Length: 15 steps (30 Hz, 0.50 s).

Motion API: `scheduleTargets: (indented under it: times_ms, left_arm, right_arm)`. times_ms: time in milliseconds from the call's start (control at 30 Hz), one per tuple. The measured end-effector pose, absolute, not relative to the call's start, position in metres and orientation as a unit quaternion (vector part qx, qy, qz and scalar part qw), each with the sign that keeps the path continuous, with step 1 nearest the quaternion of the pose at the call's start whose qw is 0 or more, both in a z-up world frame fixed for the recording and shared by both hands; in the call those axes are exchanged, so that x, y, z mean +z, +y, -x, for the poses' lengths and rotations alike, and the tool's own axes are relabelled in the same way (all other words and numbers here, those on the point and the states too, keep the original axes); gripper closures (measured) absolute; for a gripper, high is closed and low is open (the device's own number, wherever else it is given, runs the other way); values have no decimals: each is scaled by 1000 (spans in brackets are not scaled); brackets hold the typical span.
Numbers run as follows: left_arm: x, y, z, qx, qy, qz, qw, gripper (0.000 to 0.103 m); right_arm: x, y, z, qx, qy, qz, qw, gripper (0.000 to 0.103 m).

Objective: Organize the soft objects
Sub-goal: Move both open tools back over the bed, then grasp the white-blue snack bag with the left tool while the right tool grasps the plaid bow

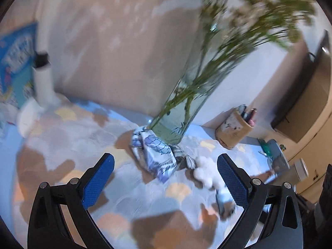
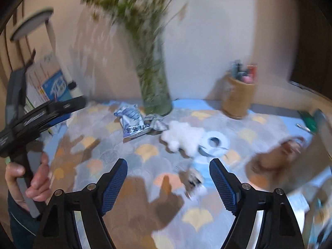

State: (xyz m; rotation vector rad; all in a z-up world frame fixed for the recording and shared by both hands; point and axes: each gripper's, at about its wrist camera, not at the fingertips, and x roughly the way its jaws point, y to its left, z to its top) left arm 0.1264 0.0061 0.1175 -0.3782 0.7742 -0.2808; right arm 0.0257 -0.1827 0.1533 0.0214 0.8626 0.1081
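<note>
A crumpled blue-and-white patterned cloth lies on the patterned tablecloth at the foot of a glass vase; it also shows in the right wrist view. A checked cloth lies beside it. A white fluffy toy lies to the right, also in the right wrist view. A small blurred soft object lies near the right gripper. My left gripper is open and empty, short of the cloth. My right gripper is open and empty above the table.
A glass vase with green stems stands at the back. A woven pen cup stands back right. A tape roll lies by the white toy. A lamp and books stand left. The other gripper and a hand show left.
</note>
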Motion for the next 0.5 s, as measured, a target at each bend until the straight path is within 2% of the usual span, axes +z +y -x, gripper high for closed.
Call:
scheduleTargets:
  times_ms: [133,233,500]
  left_arm:
    - [77,-11,-171,-110,405,202,885,5]
    - [52,-18,-190,-104,421,199,879,7]
    - [23,1,-199,-114,444,226,860,26]
  right_arm:
    - [130,-168,-77,66,441,27,895,25]
    - [113,-161,-108,84,450,42,888,42]
    - [71,-145,-166,124,471,42,872,43]
